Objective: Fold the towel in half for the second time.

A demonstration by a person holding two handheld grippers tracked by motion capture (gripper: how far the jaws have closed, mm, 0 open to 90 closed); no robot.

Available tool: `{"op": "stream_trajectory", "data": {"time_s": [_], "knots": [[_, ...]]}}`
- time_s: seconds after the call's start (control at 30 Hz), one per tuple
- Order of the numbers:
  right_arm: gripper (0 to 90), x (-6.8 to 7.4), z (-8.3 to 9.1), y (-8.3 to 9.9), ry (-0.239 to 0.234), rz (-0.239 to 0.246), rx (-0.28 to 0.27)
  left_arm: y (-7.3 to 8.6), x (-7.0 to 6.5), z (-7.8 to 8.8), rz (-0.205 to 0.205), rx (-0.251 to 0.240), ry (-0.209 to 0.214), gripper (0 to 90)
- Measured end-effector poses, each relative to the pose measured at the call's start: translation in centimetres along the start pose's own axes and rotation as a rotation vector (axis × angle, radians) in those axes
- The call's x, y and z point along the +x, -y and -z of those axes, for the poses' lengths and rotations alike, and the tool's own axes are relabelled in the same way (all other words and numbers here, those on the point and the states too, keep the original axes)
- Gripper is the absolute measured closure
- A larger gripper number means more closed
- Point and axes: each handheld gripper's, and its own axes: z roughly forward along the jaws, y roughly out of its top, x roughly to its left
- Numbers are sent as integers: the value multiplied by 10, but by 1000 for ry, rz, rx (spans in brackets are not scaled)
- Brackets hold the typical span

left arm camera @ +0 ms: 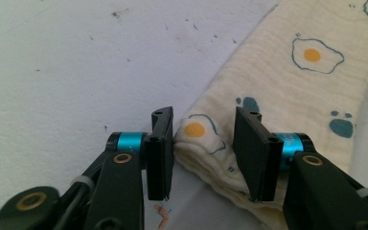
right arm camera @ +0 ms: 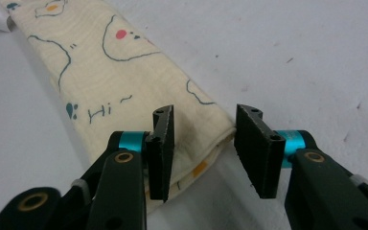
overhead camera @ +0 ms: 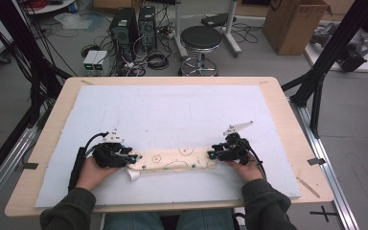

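i see both grippers, left gripper [left arm camera: 203, 143] and right gripper [right arm camera: 204, 139], part open astride the folded cloth [overhead camera: 177, 159] ends, not clamped; its underside is hidden.

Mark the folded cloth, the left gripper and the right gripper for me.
folded cloth [overhead camera: 177, 159]: high view, middle of the strip.
left gripper [left arm camera: 203, 143]: left gripper view, midway between its fingertips.
right gripper [right arm camera: 205, 141]: right gripper view, midway between its fingertips.

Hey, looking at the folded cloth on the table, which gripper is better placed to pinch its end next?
Left, probably. The left gripper already has a corner of the folded cloth between its jaws, one pad touching it. The right gripper straddles only the cloth's edge, mostly beside its left pad.
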Motion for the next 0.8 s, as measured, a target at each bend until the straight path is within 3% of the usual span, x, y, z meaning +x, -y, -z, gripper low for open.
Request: {"op": "stream_trajectory", "data": {"time_s": [0.43,0.8], "knots": [[734,3,-1,1,-19,2,14,0,-4,0,-26,-2,18,736],[787,6,2,0,-9,15,7,-1,-8,2,-50,-15,-20,797]]}}
